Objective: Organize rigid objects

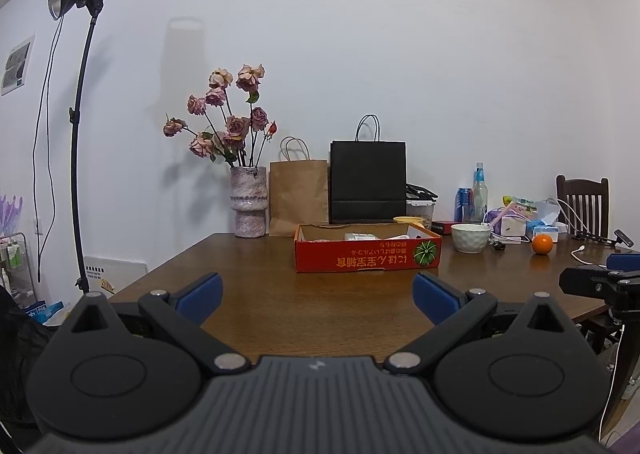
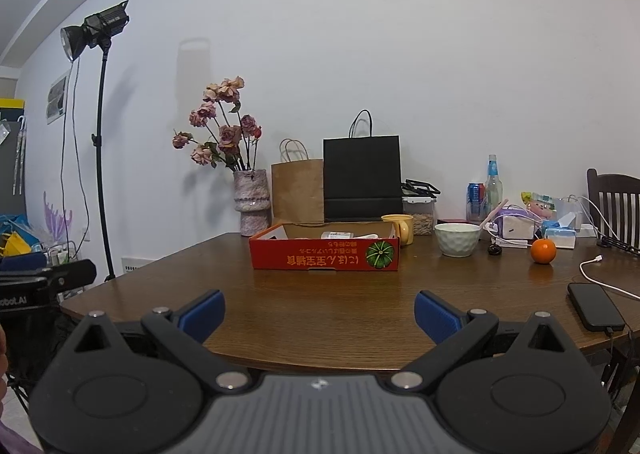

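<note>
Both claws hang released and empty above the near edge of the table (image 2: 320, 314), the left claw (image 1: 318, 296) and right claw (image 2: 319, 312) each with blue pads spread wide.

The red box (image 2: 324, 256) sits toward the middle of the table, open-topped, with a few pale items inside that are too low to make out. Just beside its right end stands a yellow mug (image 2: 400, 228). Further right along the far edge are a white bowl (image 2: 457, 240) and an orange (image 2: 543, 250), and a black phone (image 2: 596, 306) lies on a cable near the right edge.

The bowl and mug look stiff, glazed and breakable, probably slippery; the rim or the mug's wall seems the surest hold. The orange is firm but round and may roll. The box is light card and would flex if pinched by one wall.
</note>
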Motion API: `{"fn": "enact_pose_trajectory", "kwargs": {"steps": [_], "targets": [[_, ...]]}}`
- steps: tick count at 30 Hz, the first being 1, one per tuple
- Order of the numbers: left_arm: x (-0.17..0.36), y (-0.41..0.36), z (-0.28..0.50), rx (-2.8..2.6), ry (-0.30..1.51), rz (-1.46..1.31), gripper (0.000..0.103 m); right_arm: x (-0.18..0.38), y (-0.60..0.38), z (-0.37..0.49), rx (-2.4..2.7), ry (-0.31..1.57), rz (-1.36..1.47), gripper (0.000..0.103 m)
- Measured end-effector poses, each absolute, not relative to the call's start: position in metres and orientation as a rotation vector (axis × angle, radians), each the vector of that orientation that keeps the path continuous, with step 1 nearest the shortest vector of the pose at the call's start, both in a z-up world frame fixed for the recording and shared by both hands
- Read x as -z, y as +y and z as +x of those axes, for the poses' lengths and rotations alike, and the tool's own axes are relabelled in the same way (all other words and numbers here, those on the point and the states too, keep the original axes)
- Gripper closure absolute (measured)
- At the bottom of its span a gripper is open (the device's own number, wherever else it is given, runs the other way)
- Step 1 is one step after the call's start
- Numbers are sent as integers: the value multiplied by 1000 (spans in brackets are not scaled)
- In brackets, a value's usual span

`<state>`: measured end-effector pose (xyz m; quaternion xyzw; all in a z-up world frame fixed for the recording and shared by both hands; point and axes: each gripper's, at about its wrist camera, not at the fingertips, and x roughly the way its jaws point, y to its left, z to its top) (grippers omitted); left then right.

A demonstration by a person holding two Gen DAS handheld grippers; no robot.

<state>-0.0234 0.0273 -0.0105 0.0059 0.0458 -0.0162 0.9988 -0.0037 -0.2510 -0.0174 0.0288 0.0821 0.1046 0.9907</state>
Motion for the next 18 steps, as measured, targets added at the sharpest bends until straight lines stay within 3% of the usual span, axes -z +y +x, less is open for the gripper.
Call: {"fn": "enact_pose_trajectory", "kwargs": {"steps": [18], "targets": [[10, 27, -25, 30, 84, 15, 0, 18, -249, -5, -219, 162, 56, 1]]}}
